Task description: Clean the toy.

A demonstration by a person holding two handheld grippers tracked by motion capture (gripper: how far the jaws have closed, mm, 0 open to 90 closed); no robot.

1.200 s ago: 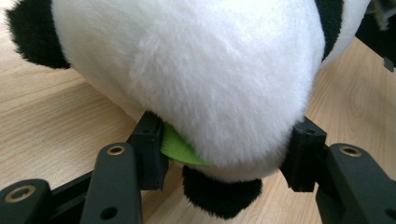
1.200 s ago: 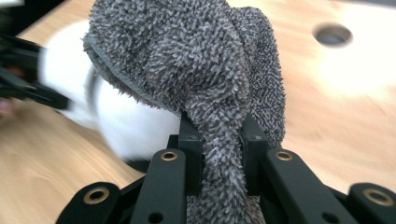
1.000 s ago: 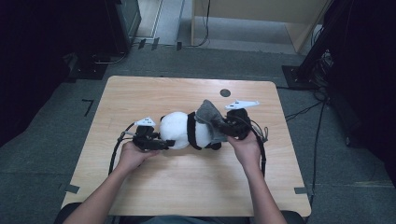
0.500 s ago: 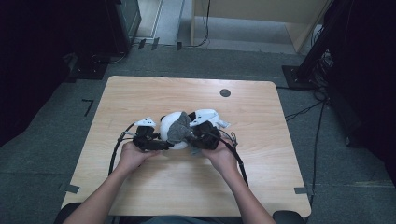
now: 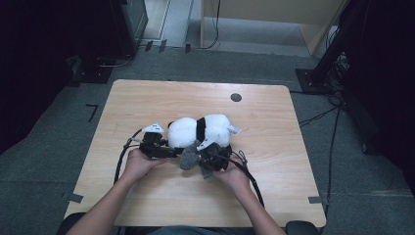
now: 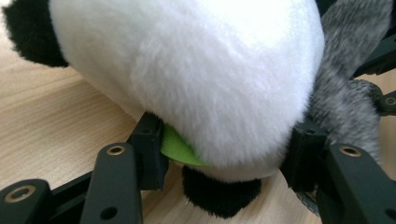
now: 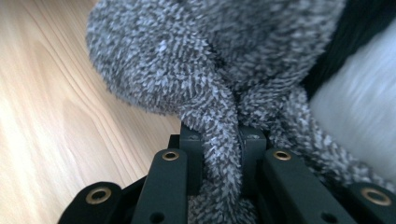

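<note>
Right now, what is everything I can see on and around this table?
Plush panda: one, white with black band and limbs, lying mid-table; a green tag shows under it in the left gripper view.
Fuzzy cloth: one, grey, at the panda's near side, pinched in the right gripper.
Table: one, light wood, with a dark round mark near its far edge.
Cabinet: one, pale wood, on the floor beyond the table.
Floor: grey carpet, with dark equipment and cables at both sides.
Left gripper: one, black, jaws pressing the panda's body from either side.
Right gripper: one, black, shut on the cloth.
Hands: two, the left and right, each holding a gripper.
</note>
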